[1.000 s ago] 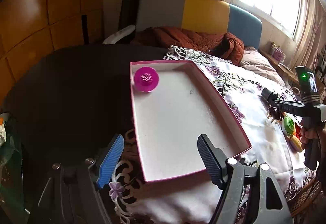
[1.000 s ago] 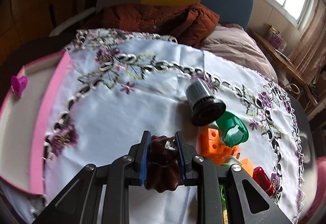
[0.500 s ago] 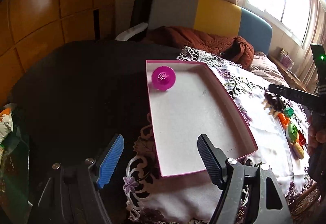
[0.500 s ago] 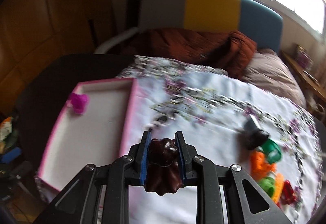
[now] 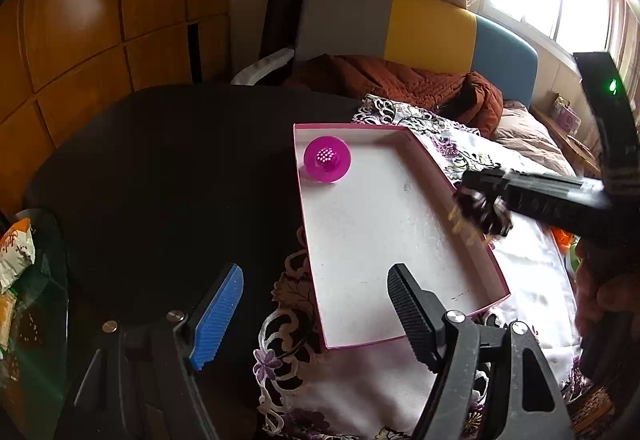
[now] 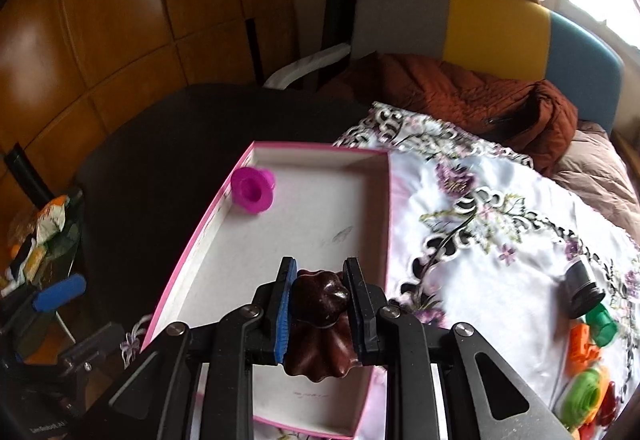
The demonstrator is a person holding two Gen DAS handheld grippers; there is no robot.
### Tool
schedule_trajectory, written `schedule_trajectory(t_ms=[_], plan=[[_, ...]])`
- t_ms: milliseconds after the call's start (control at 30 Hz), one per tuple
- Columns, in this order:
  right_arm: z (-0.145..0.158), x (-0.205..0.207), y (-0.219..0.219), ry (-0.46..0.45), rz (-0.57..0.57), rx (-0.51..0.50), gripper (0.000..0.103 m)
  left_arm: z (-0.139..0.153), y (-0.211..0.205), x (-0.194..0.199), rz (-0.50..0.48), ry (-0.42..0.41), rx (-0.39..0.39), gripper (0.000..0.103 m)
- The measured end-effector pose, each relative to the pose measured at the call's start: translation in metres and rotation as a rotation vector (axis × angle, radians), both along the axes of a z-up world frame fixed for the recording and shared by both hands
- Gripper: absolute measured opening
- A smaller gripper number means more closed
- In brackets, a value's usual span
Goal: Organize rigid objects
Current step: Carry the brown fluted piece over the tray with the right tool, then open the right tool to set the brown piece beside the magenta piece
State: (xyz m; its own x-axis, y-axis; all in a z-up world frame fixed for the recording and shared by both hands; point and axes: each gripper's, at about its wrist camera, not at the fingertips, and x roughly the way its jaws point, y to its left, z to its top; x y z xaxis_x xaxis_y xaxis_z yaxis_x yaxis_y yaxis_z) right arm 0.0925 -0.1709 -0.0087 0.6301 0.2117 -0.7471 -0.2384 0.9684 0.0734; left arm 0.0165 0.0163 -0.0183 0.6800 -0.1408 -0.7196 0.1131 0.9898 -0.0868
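Observation:
A shallow pink-rimmed box (image 5: 460, 184) (image 6: 384, 200) with a white floor lies on the embroidered cloth. A magenta cup-shaped toy (image 5: 327, 159) (image 6: 253, 190) sits in its far left corner. My right gripper (image 6: 319, 280) is shut on a dark brown fluted mould (image 6: 320, 324) and hovers over the box's near part. In the left wrist view that right gripper (image 5: 480, 206) hangs with the mould (image 5: 482, 210) above the box's right wall. My left gripper (image 5: 316, 300) stands open and empty at the box's near left corner.
Several loose toys lie on the cloth at the right: a grey-black cylinder (image 6: 582, 286), a green cup (image 6: 602, 324), an orange block (image 6: 582, 344). A dark round table (image 5: 168, 168) spreads to the left. A chair with a rust jacket (image 6: 480, 96) stands behind. Clutter (image 6: 44, 240) sits at the left edge.
My right gripper has carried the brown mould leftward from the toy pile to over the pink box. The left gripper has stayed open and almost still.

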Motion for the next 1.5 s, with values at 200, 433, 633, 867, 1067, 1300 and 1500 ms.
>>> schedule_trajectory(t_ms=[200,433,633,867,1067,1300,1500], plan=[[-0.012,0.003,0.008,0.034,0.028,-0.009,0.024,-0.001,-0.004,0.002,-0.012,0.004,0.005,0.076],[-0.017,0.025,0.019,0.057,0.017,-0.009,0.024,-0.006,0.001,0.006,0.002,0.017,-0.007,0.076],[-0.019,0.044,0.028,0.057,-0.011,-0.008,0.024,-0.01,0.008,0.009,0.025,0.024,-0.015,0.076],[-0.024,0.07,0.037,0.064,-0.051,-0.022,0.024,-0.014,0.011,0.012,0.036,0.038,-0.014,0.076],[-0.039,0.1,0.054,0.091,-0.045,-0.074,0.024,-0.017,0.014,0.017,0.045,0.045,-0.003,0.076],[-0.048,0.105,0.06,0.095,-0.04,-0.12,0.026,-0.017,0.019,0.021,0.054,0.042,-0.003,0.076],[-0.043,0.098,0.055,0.081,-0.041,-0.107,0.043,-0.017,0.017,0.02,0.047,0.039,-0.004,0.076]])
